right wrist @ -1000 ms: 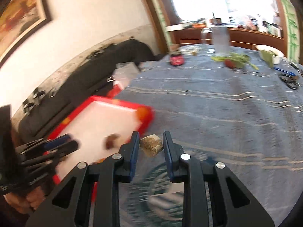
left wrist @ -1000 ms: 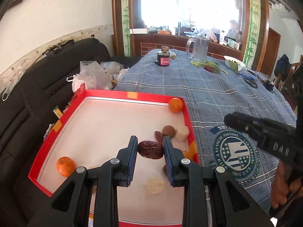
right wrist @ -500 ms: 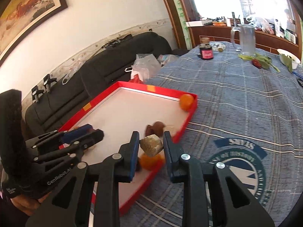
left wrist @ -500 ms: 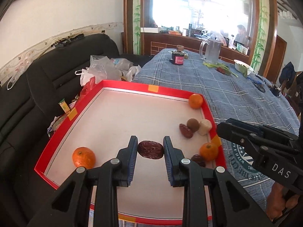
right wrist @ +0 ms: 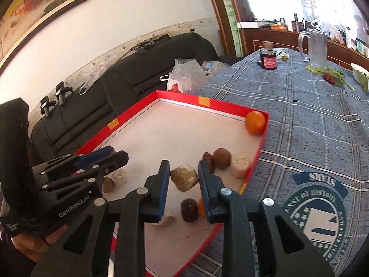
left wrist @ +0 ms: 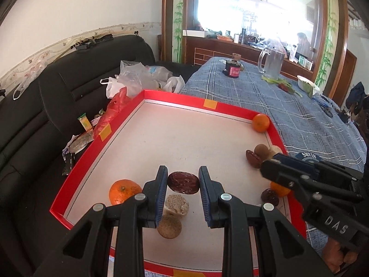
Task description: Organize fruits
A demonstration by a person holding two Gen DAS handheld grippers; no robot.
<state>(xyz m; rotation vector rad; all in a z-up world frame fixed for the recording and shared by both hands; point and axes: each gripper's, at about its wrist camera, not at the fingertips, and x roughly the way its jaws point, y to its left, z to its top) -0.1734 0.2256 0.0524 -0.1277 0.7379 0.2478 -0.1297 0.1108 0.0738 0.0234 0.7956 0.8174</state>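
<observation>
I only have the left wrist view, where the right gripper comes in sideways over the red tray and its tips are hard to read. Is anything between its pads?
Observer: Yes. The right gripper is shut on a pale tan grainy block, clamped between its blue pads.
Operator: Is that block over the tray or over the cloth?
Observer: Over the white floor of the red-rimmed tray, close to its right wall, just left of the brown round fruit.
</observation>
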